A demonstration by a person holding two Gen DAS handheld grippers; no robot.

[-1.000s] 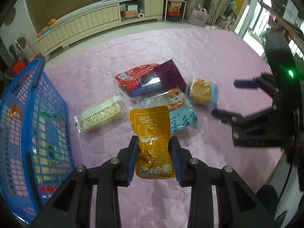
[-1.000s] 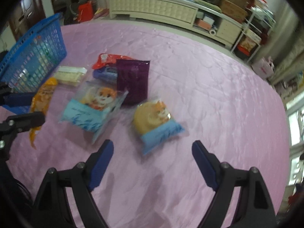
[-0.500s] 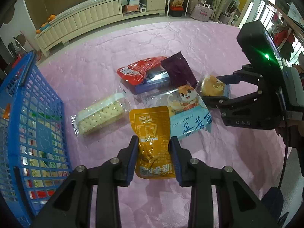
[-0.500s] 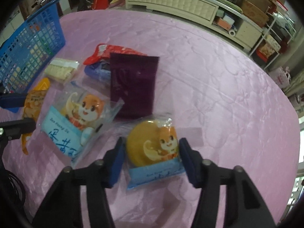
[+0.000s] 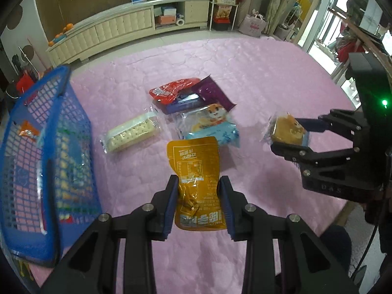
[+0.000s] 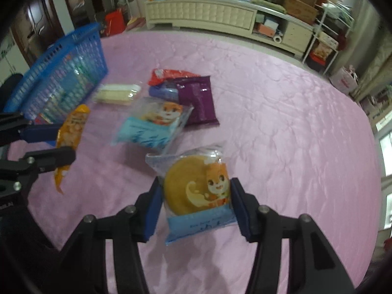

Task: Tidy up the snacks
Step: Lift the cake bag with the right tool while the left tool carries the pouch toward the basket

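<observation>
**Two packets in the air, basket still to reach**

The right gripper [image 6: 194, 197] has just been closing and now pinches the round cake packet [image 6: 197, 191] by its two side edges, clear of the pink quilted cover [image 6: 281, 127]. The left gripper [image 5: 197, 204] is clenched on the yellow pouch [image 5: 197, 178], also lifted, near the cover's near edge. The blue basket [image 5: 49, 147] stands at the left edge, already holding snacks.

The cake packet is held only through loose film, so it could swivel or slip out if swung quickly. The pouch hangs long beyond the pads and might catch the basket rim. Both grippers heading for one basket could collide.

Readable writing is scarce: the pouch carries Korean lettering and a printed table, too small to read. The cake packet shows a cartoon squirrel; its script is blurred. The bigger squirrel packet [image 5: 210, 127], red packet [image 5: 171, 89], purple packet [image 5: 213, 93] and cracker pack [image 5: 132, 134] lie mid-cover.
</observation>
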